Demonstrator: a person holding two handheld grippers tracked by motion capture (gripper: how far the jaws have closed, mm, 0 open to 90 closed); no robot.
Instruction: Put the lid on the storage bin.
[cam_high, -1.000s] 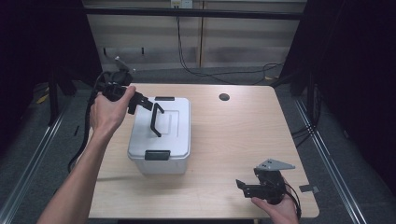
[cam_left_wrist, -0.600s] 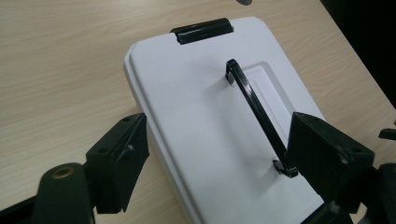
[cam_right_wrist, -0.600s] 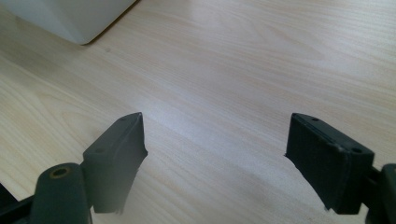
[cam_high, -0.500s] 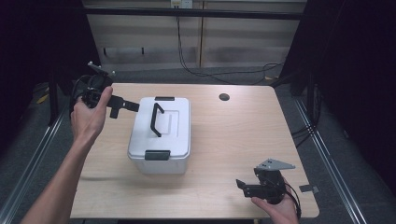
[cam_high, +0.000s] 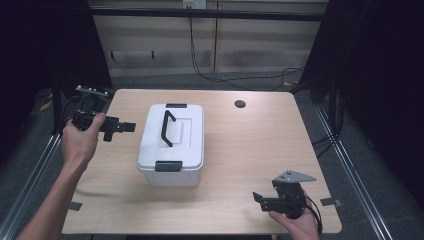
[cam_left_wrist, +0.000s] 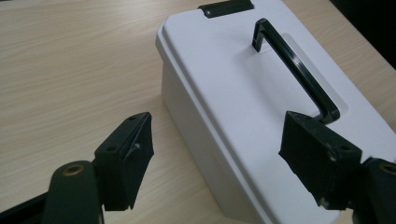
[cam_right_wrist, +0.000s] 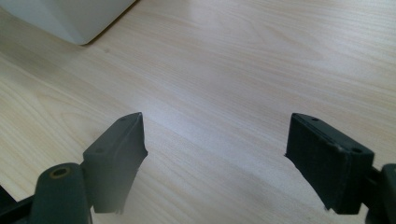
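Standing on the left half of the table (cam_high: 235, 150), the white box (cam_high: 172, 145) has its lid on, both black latches down and its black handle (cam_high: 167, 128) upright. The left gripper (cam_high: 127, 127) hangs just beside the box's left side, aimed at it; its jaws, which have just been closing a little, are wide with nothing between them. The right gripper (cam_high: 256, 197) sits near the table's front right corner, well apart from the box, jaws wide and empty. By my reading, nothing is done yet: the box is untouched, and gripping and opening or lifting it remain.
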